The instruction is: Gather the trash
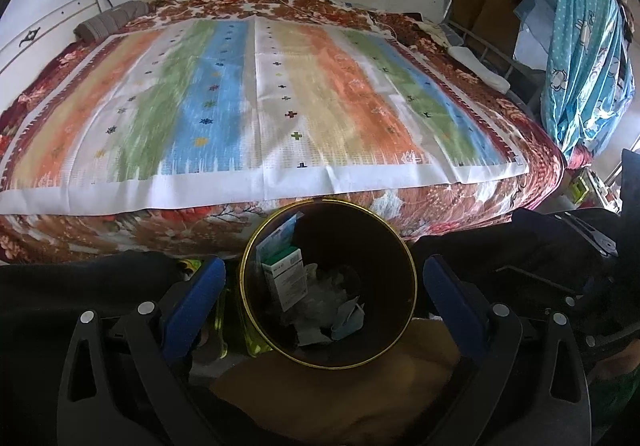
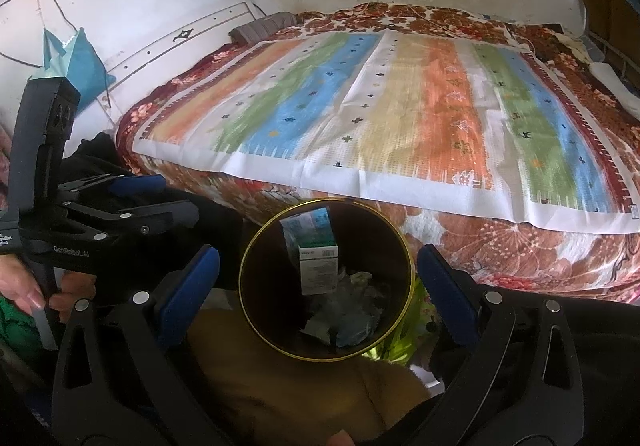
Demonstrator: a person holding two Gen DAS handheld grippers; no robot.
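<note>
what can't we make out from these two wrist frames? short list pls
- Print on the carton in the bin: too small and blurred, both wrist views.
- Loose scraps at the bin bottom: dark and crumpled, types unclear.
- Bin's outer wall and base: hidden by its own rim.
- Floor near the bed: covered by dark clothing and both open claws, left claw, right claw.

Right gripper (image 2: 318,282) open above gold-rimmed bin (image 2: 256,246) holding cartons (image 2: 316,246), crumpled wrappers (image 2: 348,318); left gripper (image 2: 136,186) alongside
</note>
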